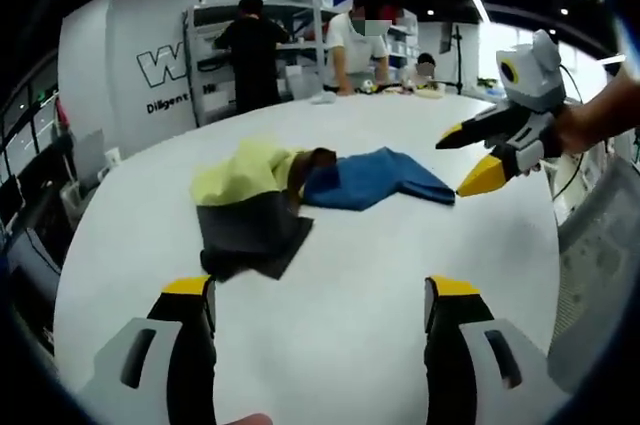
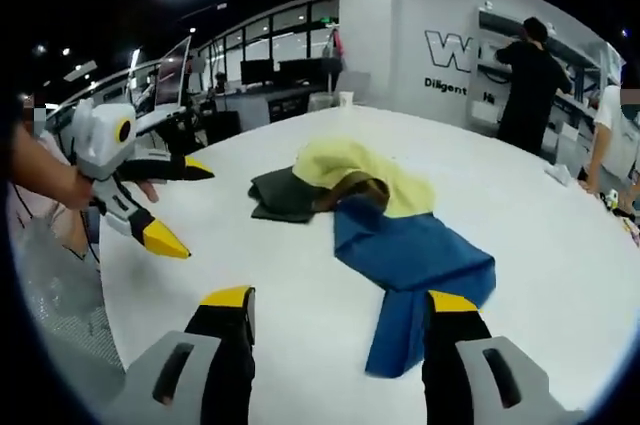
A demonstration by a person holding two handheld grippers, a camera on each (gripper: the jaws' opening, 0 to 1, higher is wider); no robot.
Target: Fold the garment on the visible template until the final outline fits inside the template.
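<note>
Left gripper (image 1: 318, 310): jaws spread, holding nothing, above bare table at 6 o'clock in the left gripper view. Right gripper (image 2: 340, 323): jaws also apart and empty; in the left gripper view it enters at 3 o'clock, tips parted.

Garment (image 1: 300, 185): a crumpled heap of yellow, blue and dark grey cloth near the middle of the white table (image 1: 400, 275), at 12 o'clock from the left jaws. No separate template outline can be made out.

Handling, judged: light, limp, will sag and drag; not fragile. Best taken by pinching an edge or corner, e.g. the blue tip nearest the right gripper.

Room: open table all round the heap; table edge and people (image 1: 250, 55) at 12 o'clock, well apart.
</note>
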